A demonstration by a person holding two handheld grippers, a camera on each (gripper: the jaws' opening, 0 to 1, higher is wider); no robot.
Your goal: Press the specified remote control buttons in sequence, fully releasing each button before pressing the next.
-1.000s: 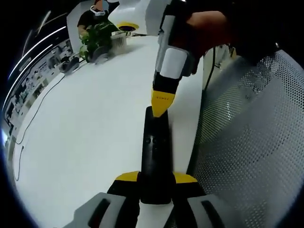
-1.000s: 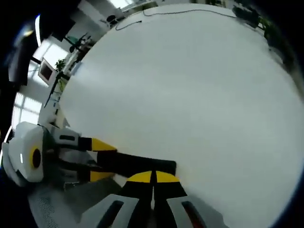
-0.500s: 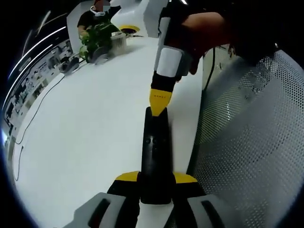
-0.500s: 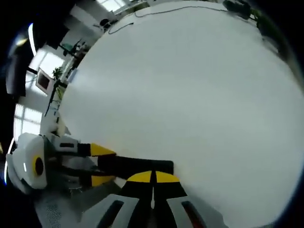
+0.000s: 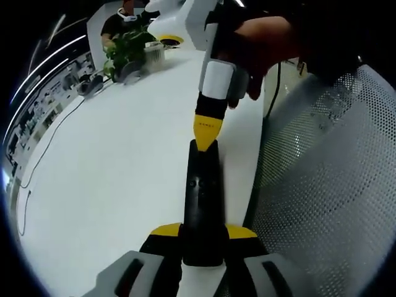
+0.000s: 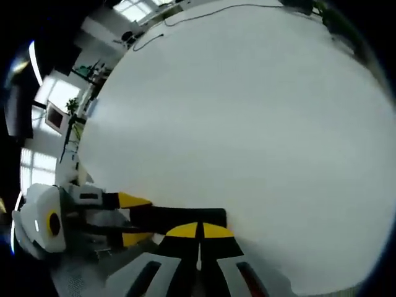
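Where jaws close, remote [image 5: 201, 204] between.

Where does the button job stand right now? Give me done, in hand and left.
Done: the left gripper is clamped on the black remote, holding it steady over the white table. In hand: the right gripper, jaws shut, has its yellow tip at the remote's far end. Left: the pictures cannot tell which presses are finished or remaining.
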